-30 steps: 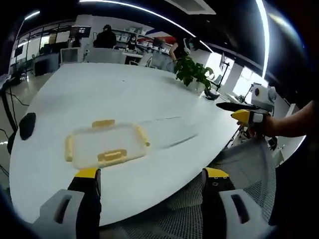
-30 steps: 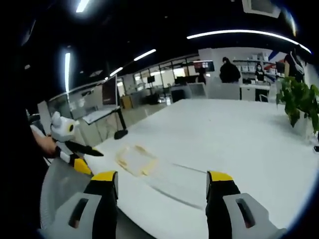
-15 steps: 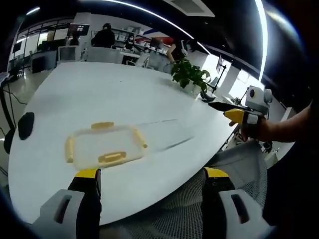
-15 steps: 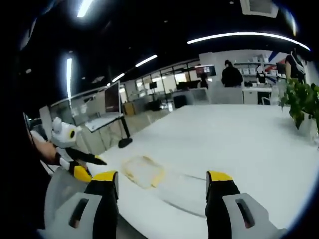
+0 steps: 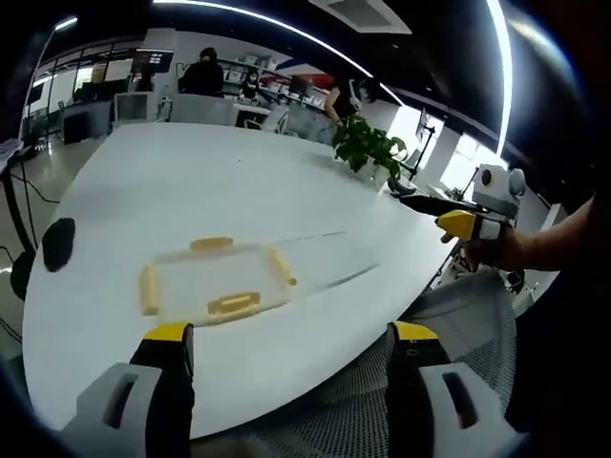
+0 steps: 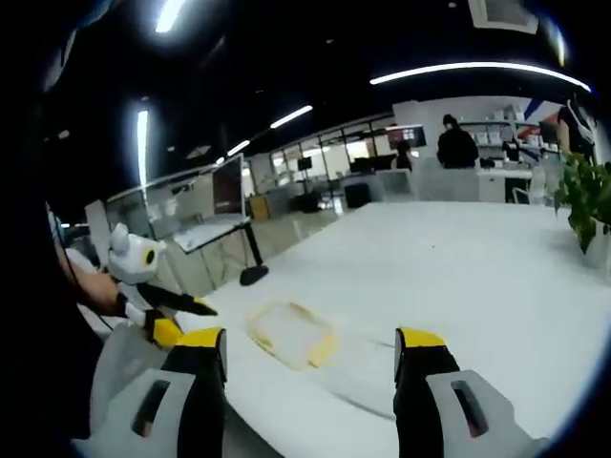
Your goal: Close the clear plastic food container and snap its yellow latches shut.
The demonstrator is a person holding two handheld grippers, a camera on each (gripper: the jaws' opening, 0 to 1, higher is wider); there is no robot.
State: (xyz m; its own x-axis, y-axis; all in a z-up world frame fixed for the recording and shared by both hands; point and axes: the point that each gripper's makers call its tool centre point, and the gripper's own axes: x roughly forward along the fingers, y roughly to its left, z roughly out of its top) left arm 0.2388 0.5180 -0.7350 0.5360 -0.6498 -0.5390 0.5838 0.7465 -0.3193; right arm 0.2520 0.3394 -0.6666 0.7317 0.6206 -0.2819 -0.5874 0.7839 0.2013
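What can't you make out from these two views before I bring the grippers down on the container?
- Lid seating: the clear plastic container is see-through against the white table; the left gripper view can't settle whether the lid sits flush.
- Yellow latches: too small to tell snapped or loose.
- Right gripper view: the container is blurred and distant; latches merge together.
- Dark object at the table edge: too small to identify.

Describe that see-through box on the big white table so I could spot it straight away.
Start at the large white oval table and look to its near end, far from the potted plant. There lies the clear plastic food container, flat, low and rectangular. What marks it out is a yellow latch on each of its four sides; the only thing near it is a small black object at the table's edge.
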